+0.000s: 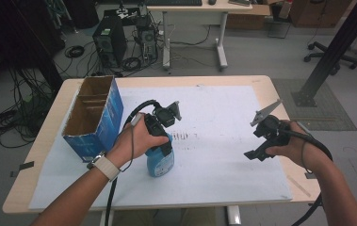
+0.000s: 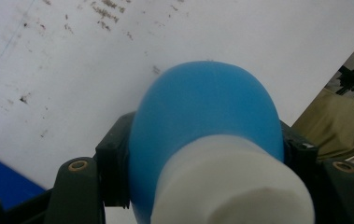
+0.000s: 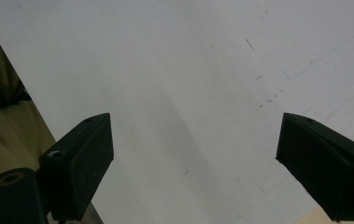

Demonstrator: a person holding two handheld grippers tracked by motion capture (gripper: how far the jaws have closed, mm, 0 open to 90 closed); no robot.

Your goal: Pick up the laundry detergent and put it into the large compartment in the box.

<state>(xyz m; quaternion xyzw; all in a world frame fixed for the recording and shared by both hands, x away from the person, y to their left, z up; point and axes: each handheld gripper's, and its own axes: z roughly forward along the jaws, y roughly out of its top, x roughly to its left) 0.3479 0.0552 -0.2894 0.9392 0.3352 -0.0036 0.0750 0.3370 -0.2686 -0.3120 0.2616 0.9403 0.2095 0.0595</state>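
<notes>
Left hand-held gripper (image 1: 163, 149) comes down from above on a blue bottle (image 1: 161, 160) that stands upright on the white sheet (image 1: 223, 141) covering the bench (image 1: 261, 82), a little left of the bench's middle and nearer the front edge than the back. In the left gripper view the black jaws sit against both sides of the bottle's blue shoulder (image 2: 202, 107), pads pressing on it, with the white cap (image 2: 230, 186) rising between them toward the camera. The grip is closed on the bottle.

Blue cardboard box (image 1: 93, 117), open at the top with inner dividers, stands near the bench's left edge, just beside the left hand (image 1: 136, 141) and apart from the bottle.

Right hand-held gripper (image 1: 261, 150) hangs over the sheet toward the bench's right edge, well apart from the bottle. In the right gripper view its jaws stand wide, nothing between them, bare white sheet beneath (image 3: 193, 93).

Faint dark scuff marks (image 1: 182, 136) lie on the sheet just behind the bottle.
</notes>
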